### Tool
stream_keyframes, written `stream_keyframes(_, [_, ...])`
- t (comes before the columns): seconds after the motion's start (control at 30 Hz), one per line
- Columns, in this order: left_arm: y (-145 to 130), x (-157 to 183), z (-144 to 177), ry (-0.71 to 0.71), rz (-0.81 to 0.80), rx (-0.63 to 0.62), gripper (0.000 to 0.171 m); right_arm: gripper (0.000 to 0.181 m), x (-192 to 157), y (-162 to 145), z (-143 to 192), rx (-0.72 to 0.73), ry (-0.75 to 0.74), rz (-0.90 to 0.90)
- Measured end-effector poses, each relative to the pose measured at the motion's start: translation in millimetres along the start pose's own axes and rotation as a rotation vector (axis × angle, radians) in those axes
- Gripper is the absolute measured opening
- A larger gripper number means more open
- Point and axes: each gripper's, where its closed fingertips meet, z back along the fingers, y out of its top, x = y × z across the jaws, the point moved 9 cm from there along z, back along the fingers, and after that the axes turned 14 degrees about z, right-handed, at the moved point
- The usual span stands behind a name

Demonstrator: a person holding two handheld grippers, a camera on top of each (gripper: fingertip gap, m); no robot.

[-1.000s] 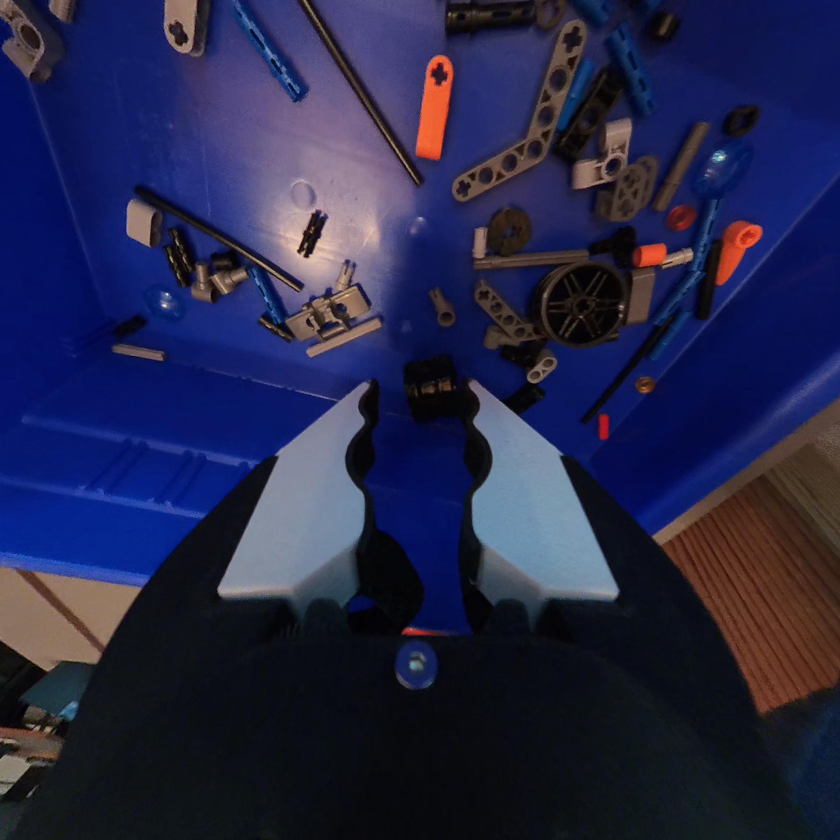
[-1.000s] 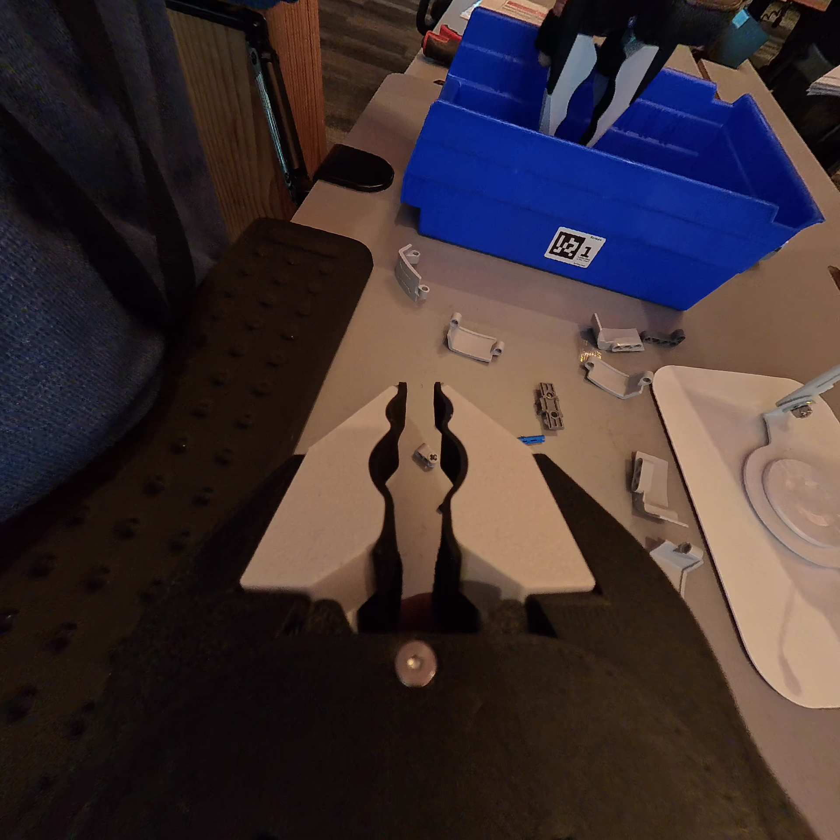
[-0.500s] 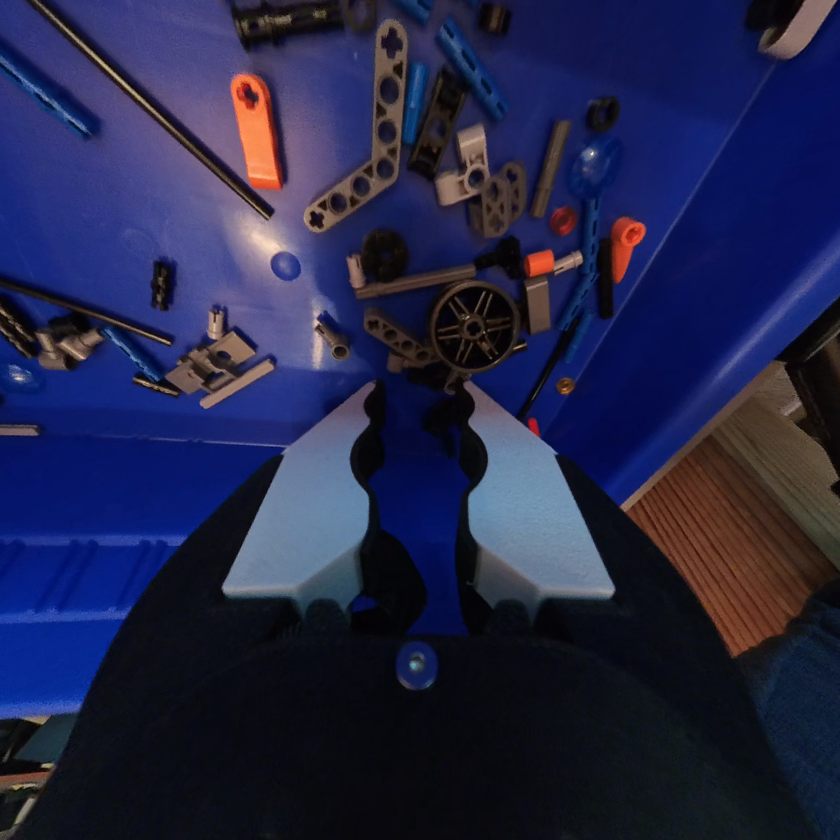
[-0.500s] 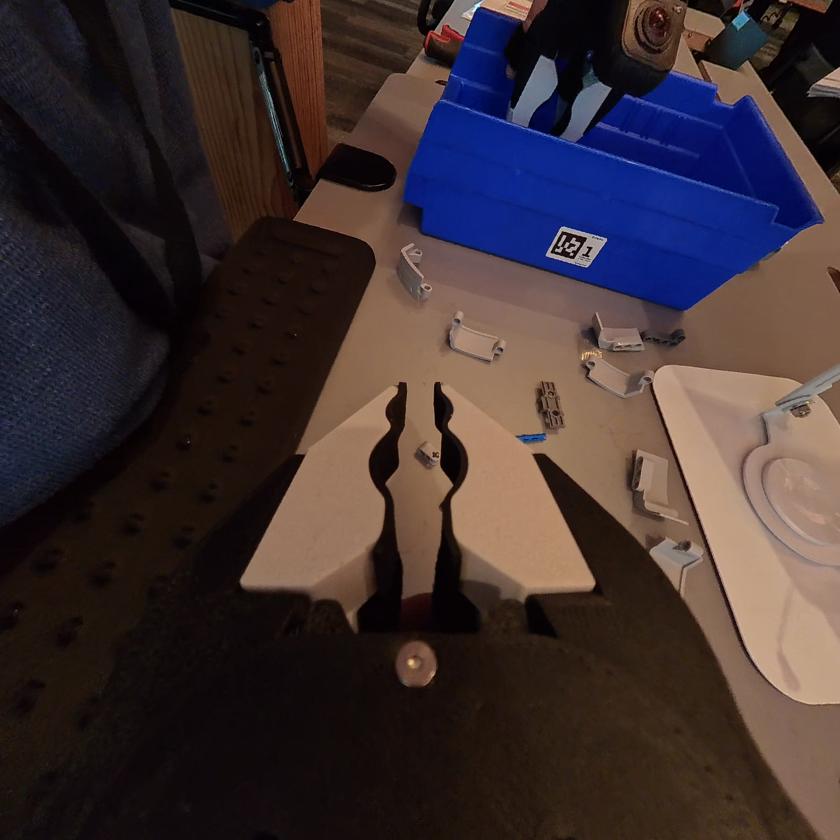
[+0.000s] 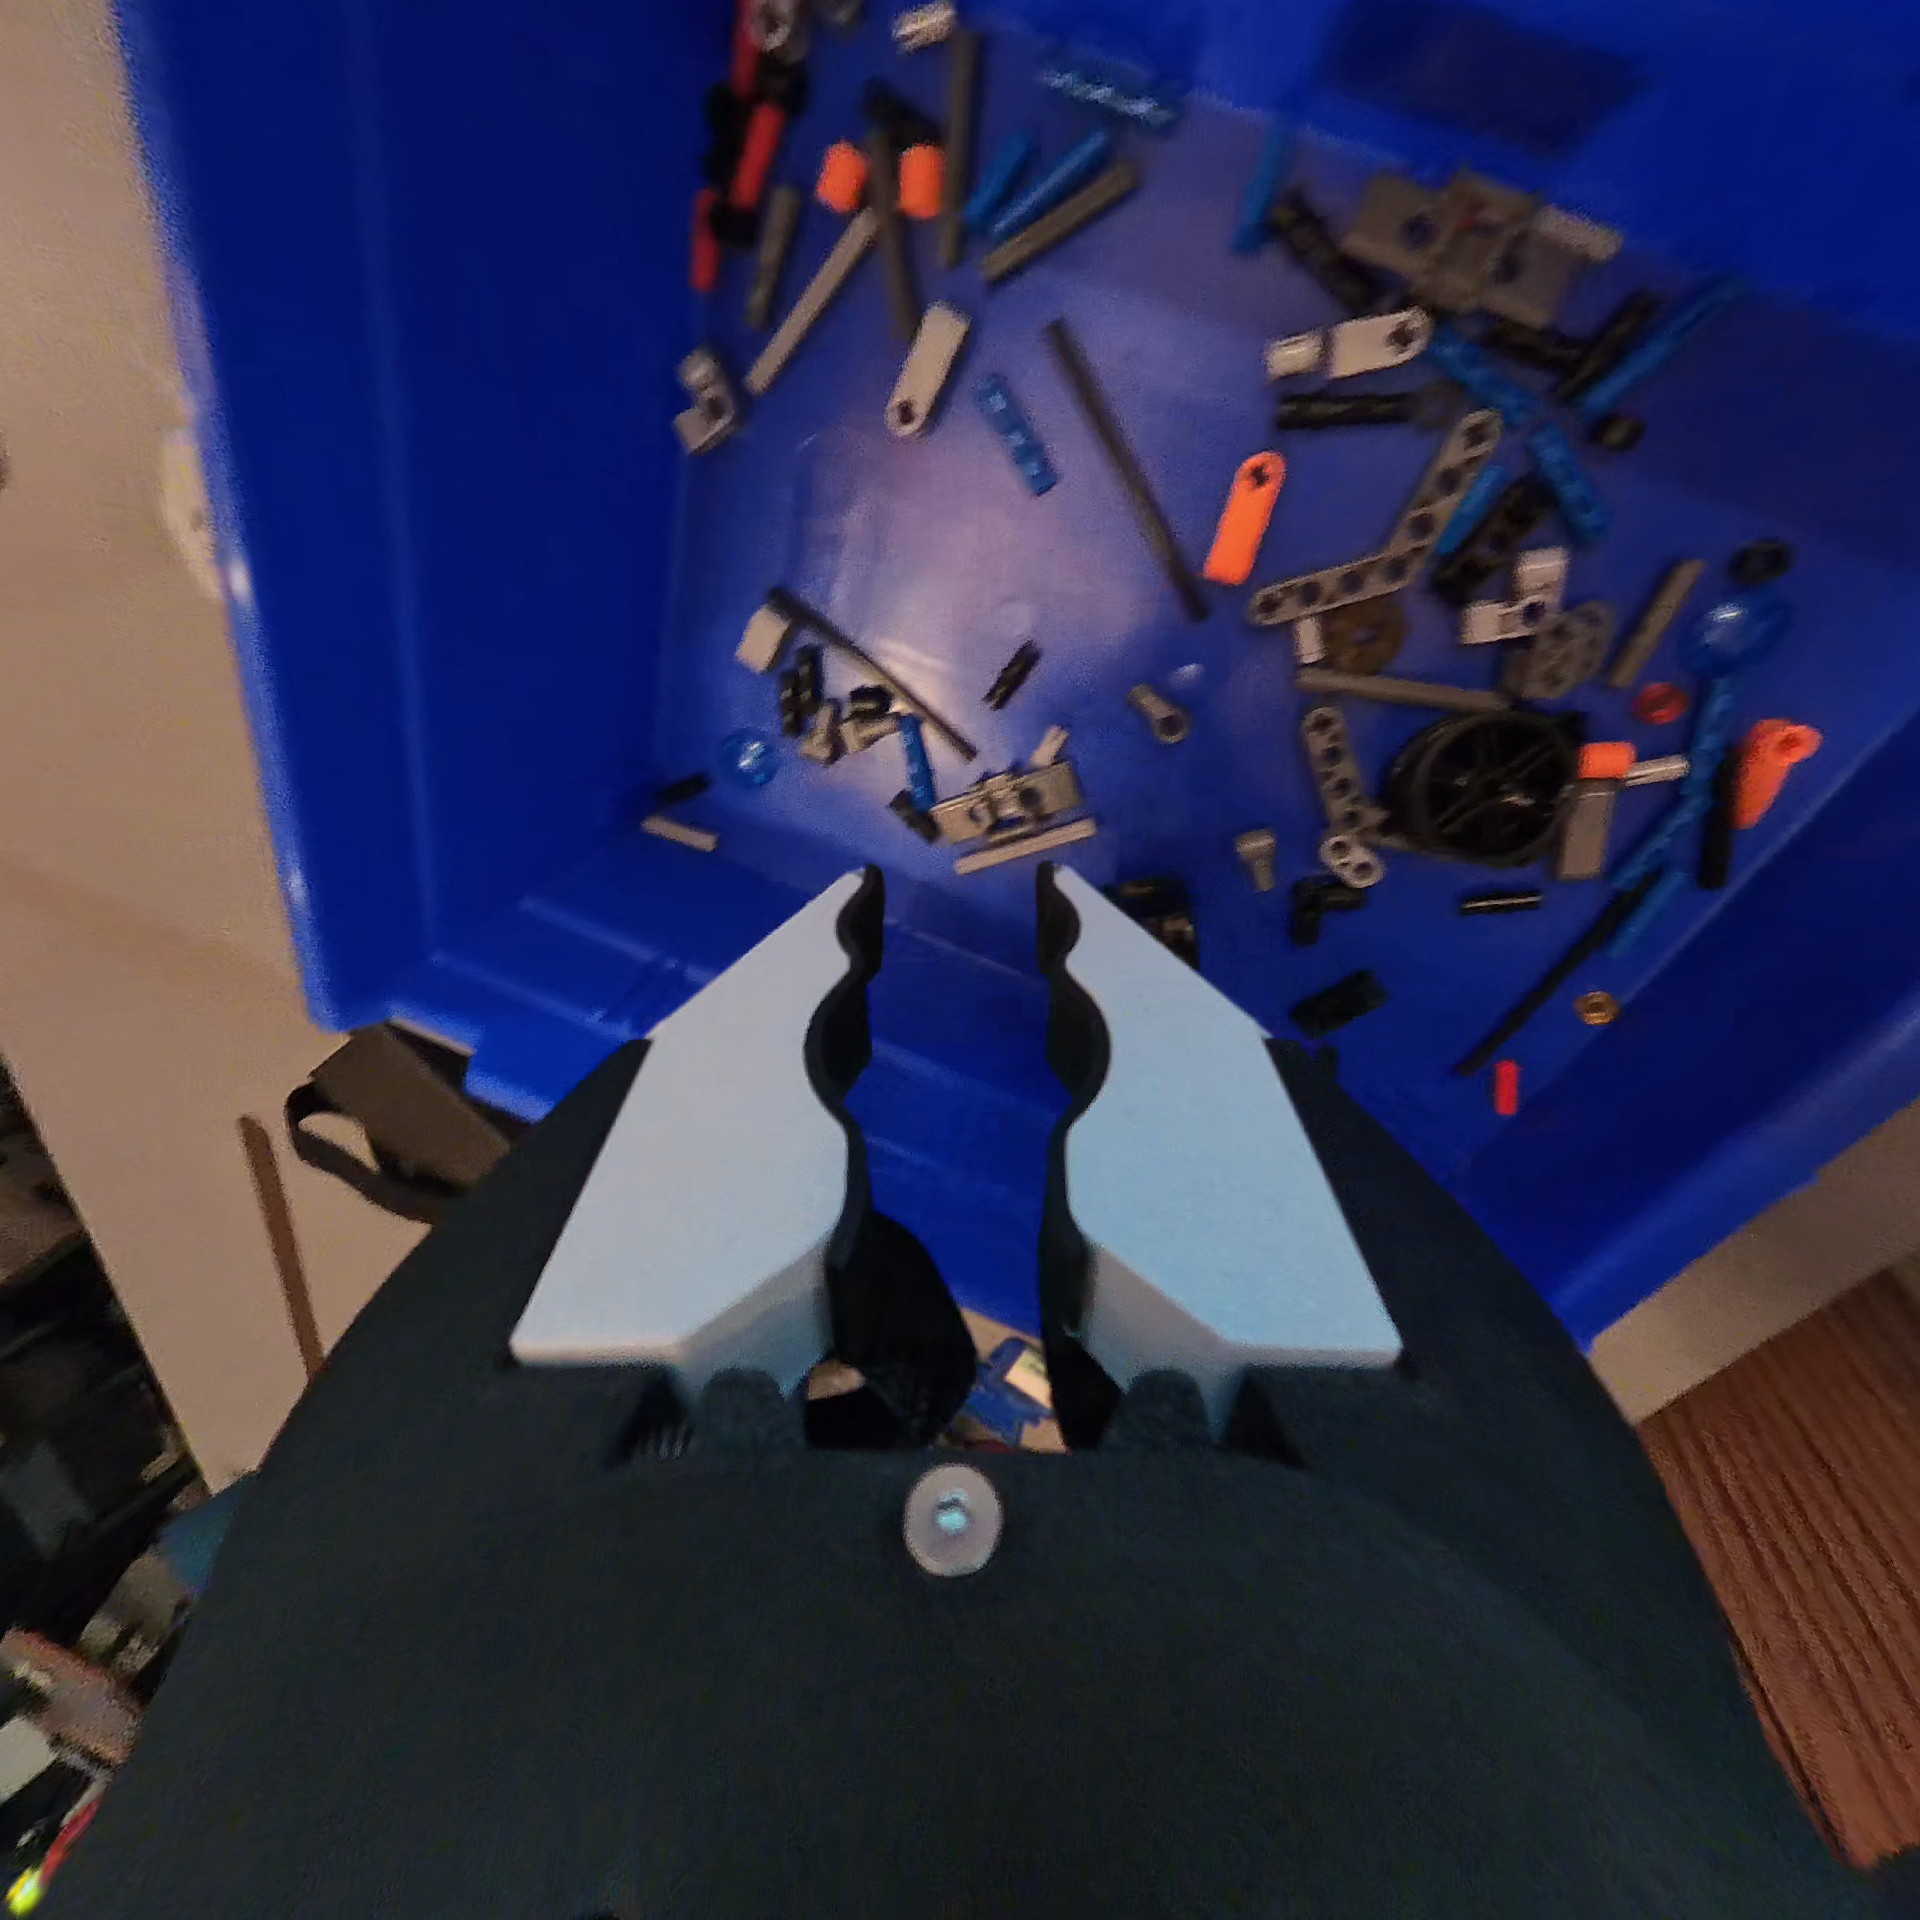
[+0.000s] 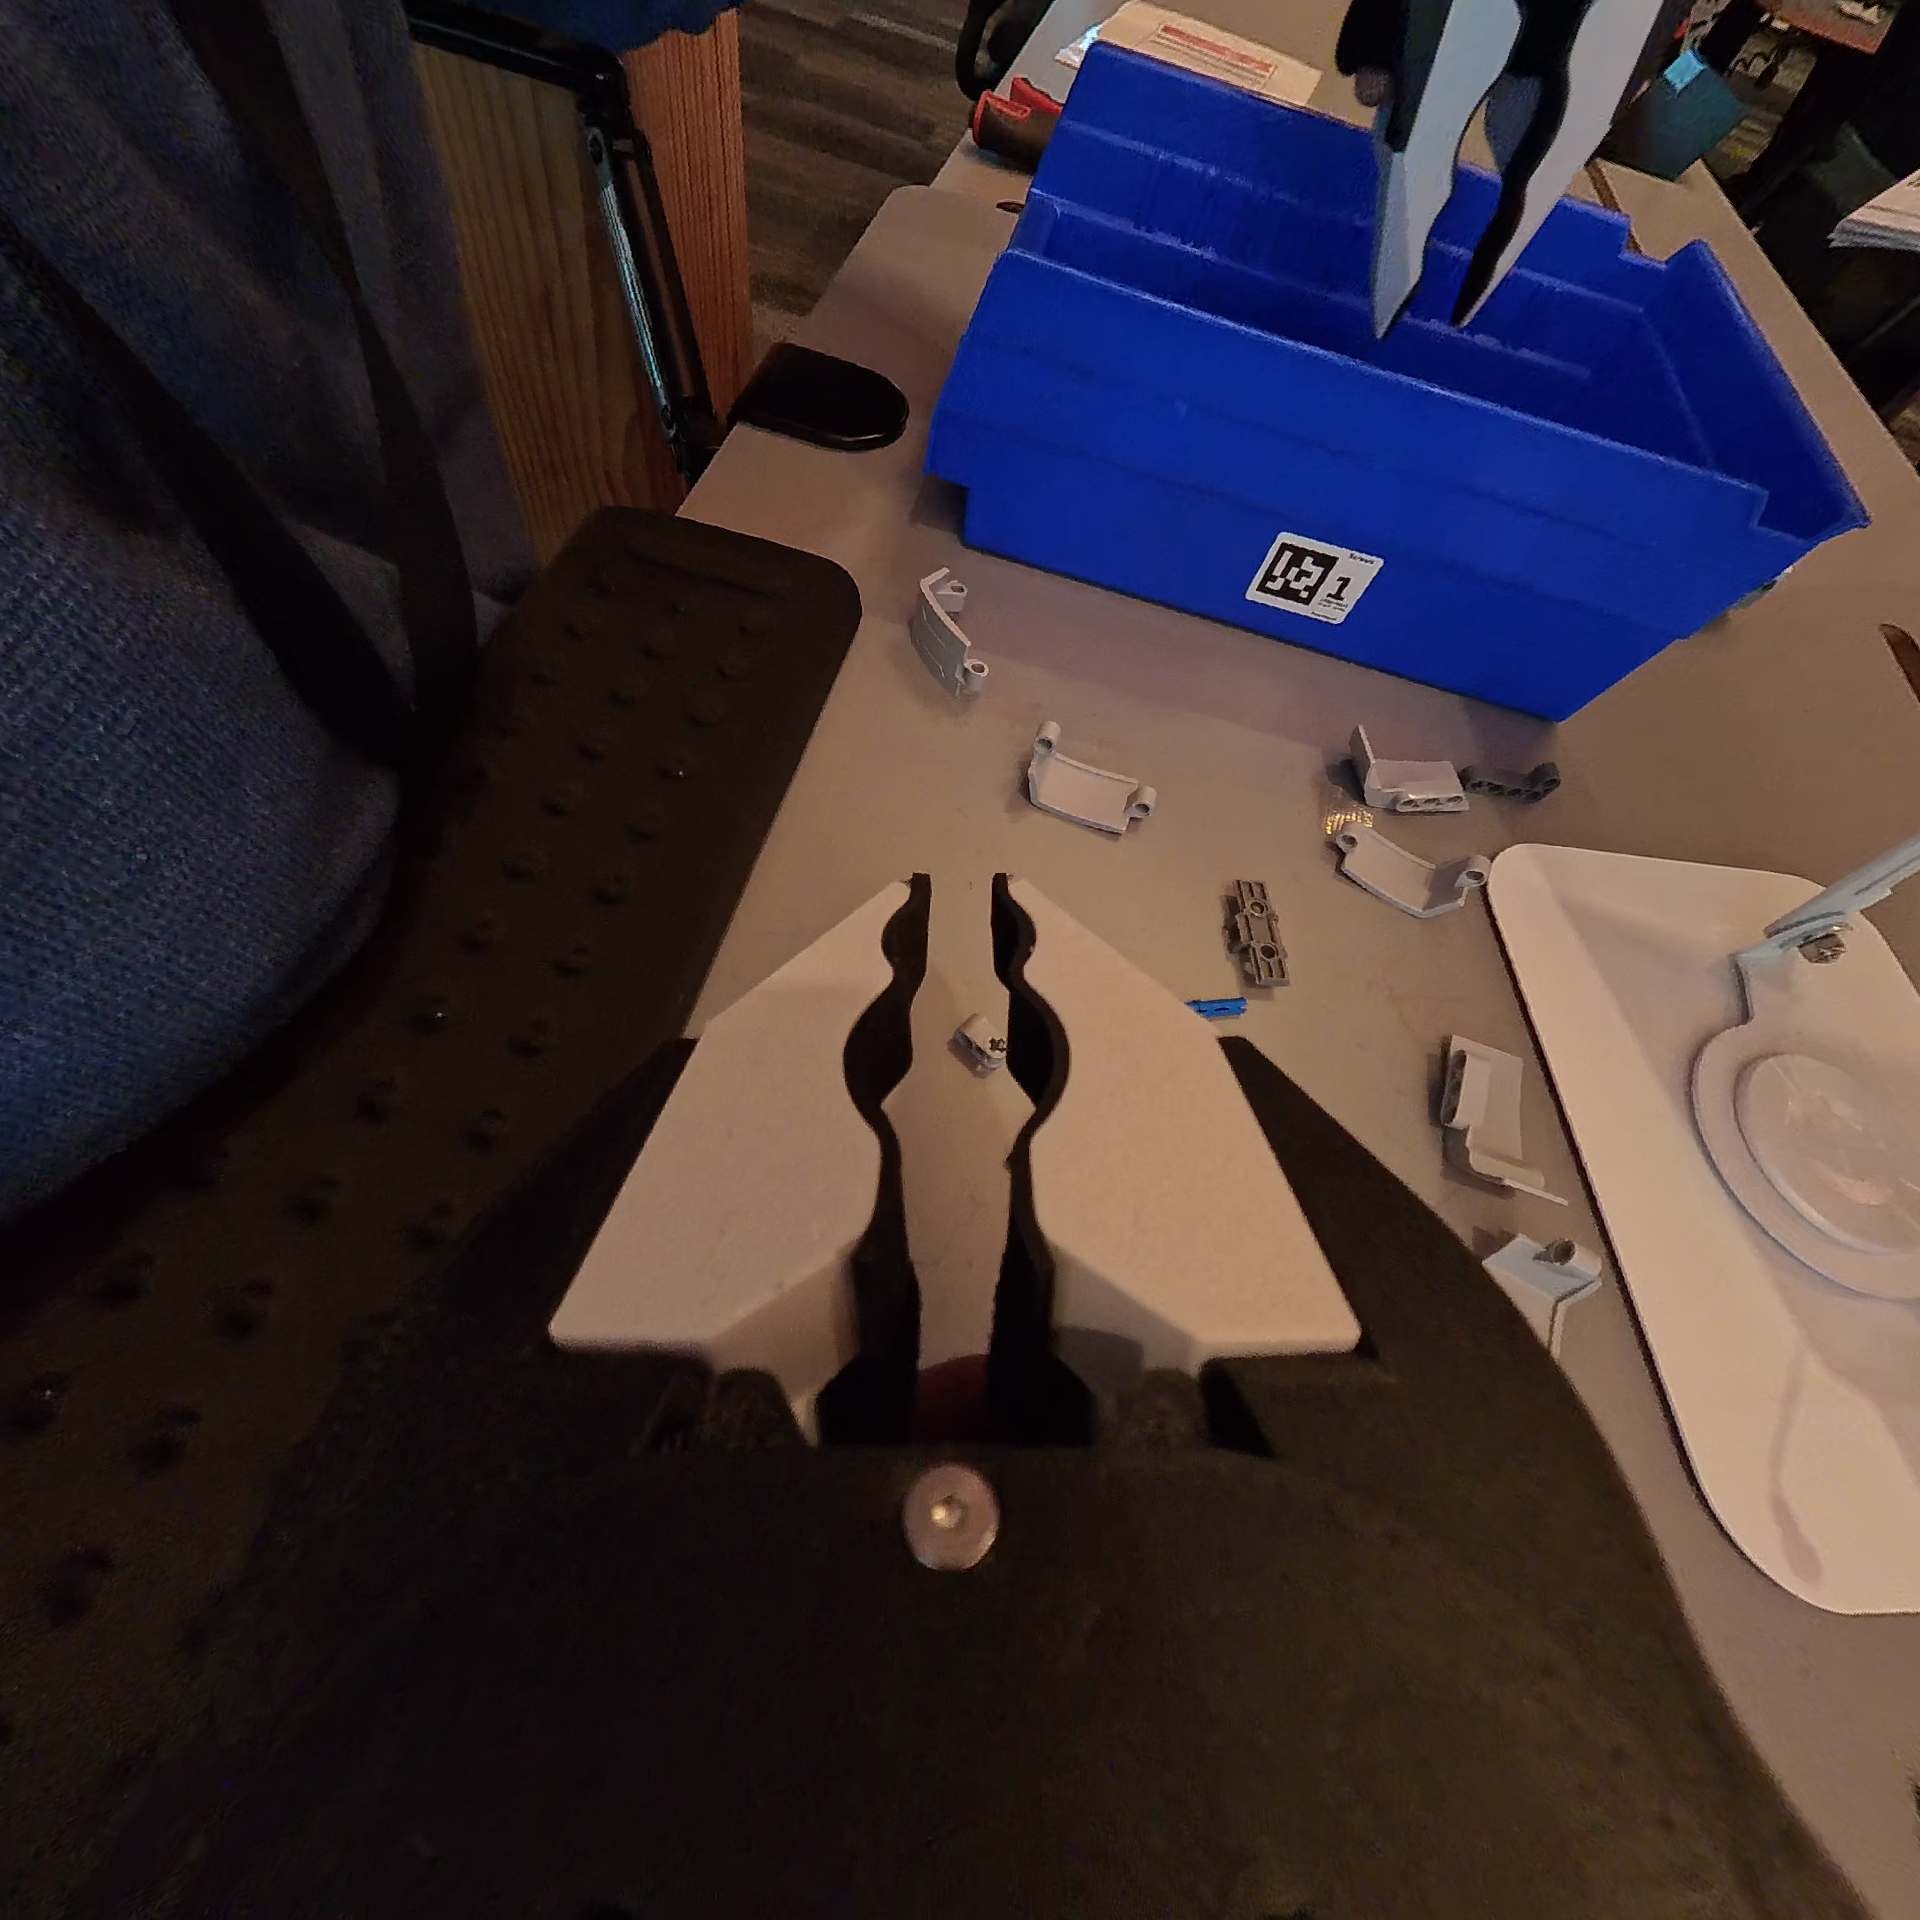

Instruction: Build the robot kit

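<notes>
The left hand-held gripper (image 5: 954,894) hangs over the blue bin (image 5: 499,623) with its jaws spread and nothing between them. Its tips are above the near edge of the bin floor, just before a small grey assembled piece (image 5: 1013,805). To the right of the tips lies a black wheel (image 5: 1475,784), and farther back an orange flat piece (image 5: 1244,516), a grey bent beam (image 5: 1382,556) and a long black rod (image 5: 1127,473) lie among many small parts. This view is a little blurred.

The right hand-held gripper (image 6: 954,883) is above the grey counter (image 6: 1143,707), its jaws a little apart and holding nothing. A small grey connector (image 6: 980,1042) lies on the counter, seen in the gap between the fingers, close to the right one; whether it touches, I cannot tell.

Only the right wrist view shows the outside of the blue bin (image 6: 1351,499) with a white sticker (image 6: 1313,578), the left hand-held gripper (image 6: 1434,301) raised over it, several curved grey panels (image 6: 1086,781) on the counter, a small blue pin (image 6: 1216,1006), a white tray (image 6: 1621,1143) at the right and a black studded mat (image 6: 520,935) at the left.
</notes>
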Motion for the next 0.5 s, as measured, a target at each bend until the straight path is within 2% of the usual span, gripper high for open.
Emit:
stream_keyframes(0.1, [-4, -9, -1, 0.011, 0.019, 0.007, 0.026, 0.009, 0, 0, 0, 0.000, 0.001, 0.001])
stream_keyframes(0.2, [-8, -14, -9, 0.052, 0.011, -0.045, 0.026, 0.009, 0, 1, 0, 0.000, -0.001, 0.003])
stream_keyframes(0.4, [-13, -1, -24, -0.050, -0.023, -0.133, 0.027, 0.009, -1, 0, 0, -0.002, 0.001, 0.003])
stream_keyframes(0.5, [-14, 10, -21, -0.135, -0.027, -0.122, 0.029, 0.009, -1, 0, 0, -0.003, 0.001, 0.001])
